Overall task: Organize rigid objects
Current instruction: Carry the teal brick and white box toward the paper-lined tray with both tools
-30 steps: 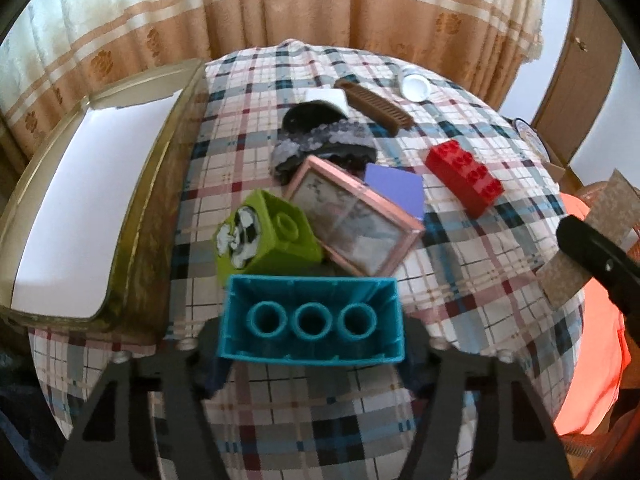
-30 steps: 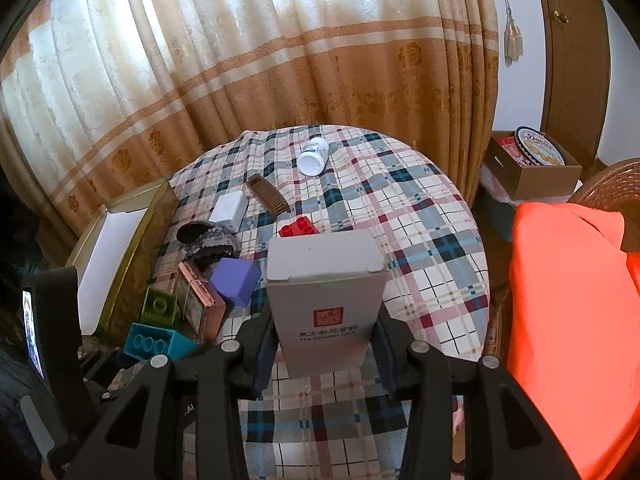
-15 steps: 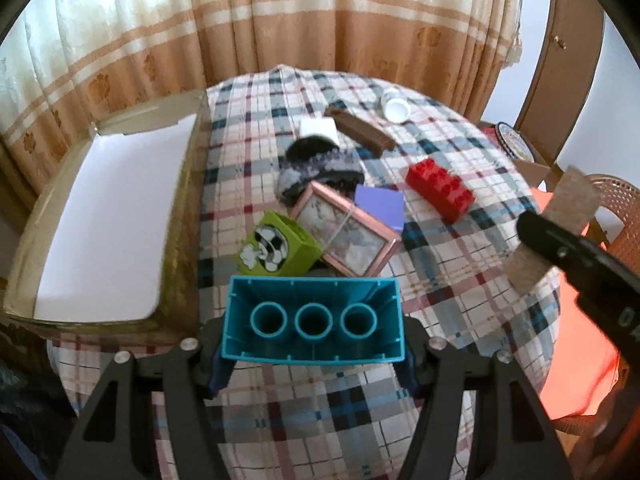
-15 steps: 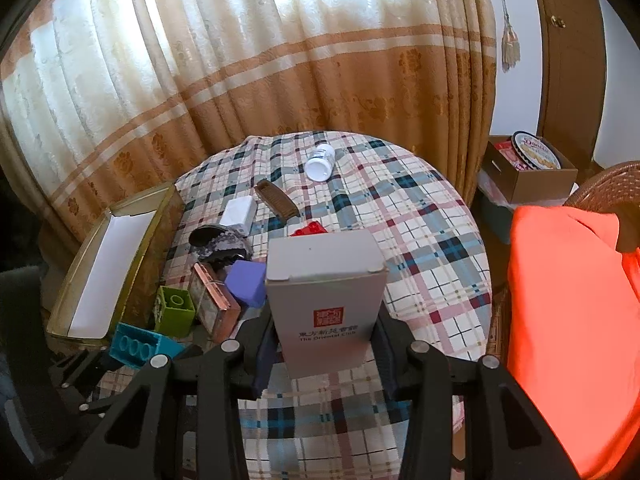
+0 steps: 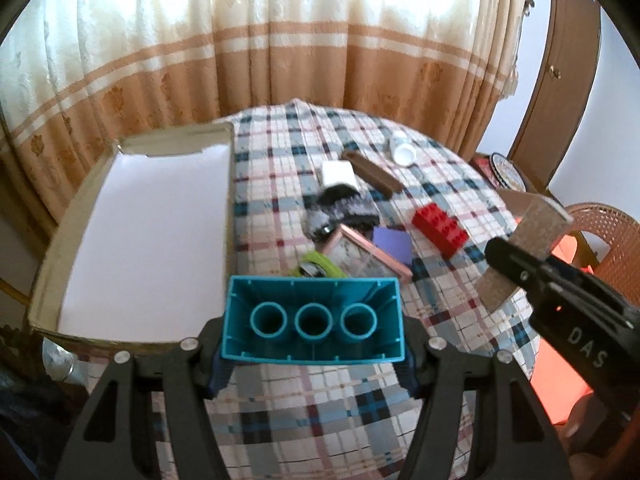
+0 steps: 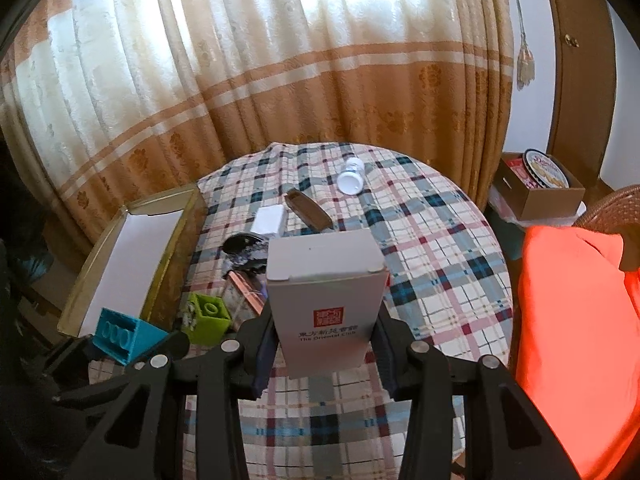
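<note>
teal brick [image 5: 314, 318], hollow underside toward the camera, is clamped between the fingers of the left tongs [image 5: 314, 344], held above the near edge of the plaid-covered surface [image 5: 440, 184] beside the open gold tray [image 5: 52, 248] with its white lining. the right tongs [image 6: 326, 344] are clenched on a white carton [image 6: 326, 292] with a red seal, raised above the surface. resting on the cloth: green block [image 6: 208, 318], framed picture [image 5: 366, 254], purple cube [image 5: 392, 244], red brick [image 5: 440, 230], brown comb [image 5: 372, 174], white bottle [image 6: 351, 178].
</note>
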The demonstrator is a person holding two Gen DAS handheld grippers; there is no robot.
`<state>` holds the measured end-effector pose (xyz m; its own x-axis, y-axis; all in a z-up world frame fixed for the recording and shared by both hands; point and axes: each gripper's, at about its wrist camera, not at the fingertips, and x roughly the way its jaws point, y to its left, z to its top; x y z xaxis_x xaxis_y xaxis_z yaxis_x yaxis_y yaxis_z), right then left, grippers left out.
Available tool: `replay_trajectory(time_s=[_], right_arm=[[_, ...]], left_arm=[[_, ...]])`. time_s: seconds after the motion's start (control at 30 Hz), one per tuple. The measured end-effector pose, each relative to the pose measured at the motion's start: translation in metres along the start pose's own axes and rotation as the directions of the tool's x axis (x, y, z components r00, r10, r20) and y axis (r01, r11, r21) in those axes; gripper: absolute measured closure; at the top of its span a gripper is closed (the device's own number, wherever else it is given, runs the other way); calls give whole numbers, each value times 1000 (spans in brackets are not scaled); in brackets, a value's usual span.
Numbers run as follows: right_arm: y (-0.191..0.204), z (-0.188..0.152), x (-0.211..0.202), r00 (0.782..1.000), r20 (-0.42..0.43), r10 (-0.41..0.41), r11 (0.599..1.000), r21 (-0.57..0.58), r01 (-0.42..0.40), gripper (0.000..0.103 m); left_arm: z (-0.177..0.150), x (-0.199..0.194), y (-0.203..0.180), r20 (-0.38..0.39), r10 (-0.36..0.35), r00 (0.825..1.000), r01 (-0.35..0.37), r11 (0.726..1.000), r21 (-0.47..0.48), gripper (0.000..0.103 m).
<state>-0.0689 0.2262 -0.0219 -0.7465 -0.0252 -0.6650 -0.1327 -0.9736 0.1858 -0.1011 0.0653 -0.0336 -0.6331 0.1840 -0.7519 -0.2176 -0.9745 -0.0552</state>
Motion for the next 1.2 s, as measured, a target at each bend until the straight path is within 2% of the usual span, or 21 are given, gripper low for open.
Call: replay_trajectory(time_s=[0.7, 1.2], right_arm=[[52, 6, -3, 998, 9, 63, 995, -79, -62, 58], [100, 13, 0, 991, 7, 132, 981, -147, -129, 58]], left_arm=[[9, -13, 45, 46, 67, 997, -64, 996, -59, 39], [18, -19, 96, 73, 175, 982, -165, 979, -121, 39]])
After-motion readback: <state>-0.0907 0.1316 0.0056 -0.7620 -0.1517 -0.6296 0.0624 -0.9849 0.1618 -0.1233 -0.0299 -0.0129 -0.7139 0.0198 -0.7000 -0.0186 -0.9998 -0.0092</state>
